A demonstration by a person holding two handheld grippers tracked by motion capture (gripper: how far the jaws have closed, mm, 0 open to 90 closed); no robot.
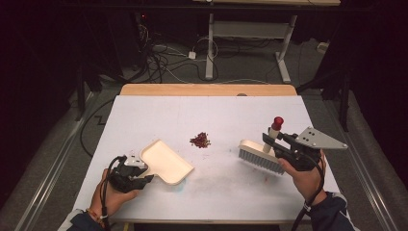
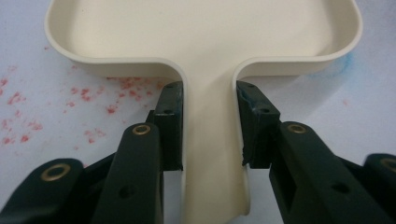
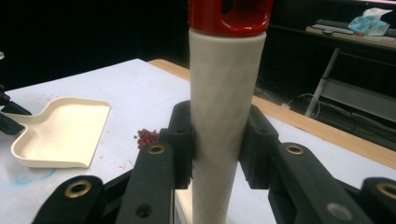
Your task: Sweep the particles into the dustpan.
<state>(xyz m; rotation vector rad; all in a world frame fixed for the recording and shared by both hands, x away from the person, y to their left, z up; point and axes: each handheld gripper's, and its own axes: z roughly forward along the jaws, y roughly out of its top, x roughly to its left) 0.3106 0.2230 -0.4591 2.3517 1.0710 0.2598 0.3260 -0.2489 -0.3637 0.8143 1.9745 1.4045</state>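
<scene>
The dustpan (image 1: 166, 161) lies flat on the white table (image 1: 144, 115), left of centre, its open mouth turned toward the middle of the table. Its handle runs back between the jaws of the left gripper (image 1: 140, 174), which are clamped on it from both sides; the left gripper view shows the pads (image 2: 170, 123) pressed against the handle just behind the pan's rear wall. The left hand (image 1: 113, 195) sits low at the near left edge, forearm entering from the bottom, gripper held about level.

The brush (image 1: 262, 156) rests bristles-down on the table, right of centre, its long side facing the pan. Its pale handle, tipped with a red cap, stands tilted upward. The right gripper (image 1: 270, 139) grasps that handle; its pads (image 3: 182, 140) are closed on the shaft below the cap. The right hand (image 1: 303, 173) comes in from the near right corner.

A small pile of red crumbs (image 1: 200, 140) lies between pan and brush, apart from both. Faint red specks mark the table beside the pan.
</scene>
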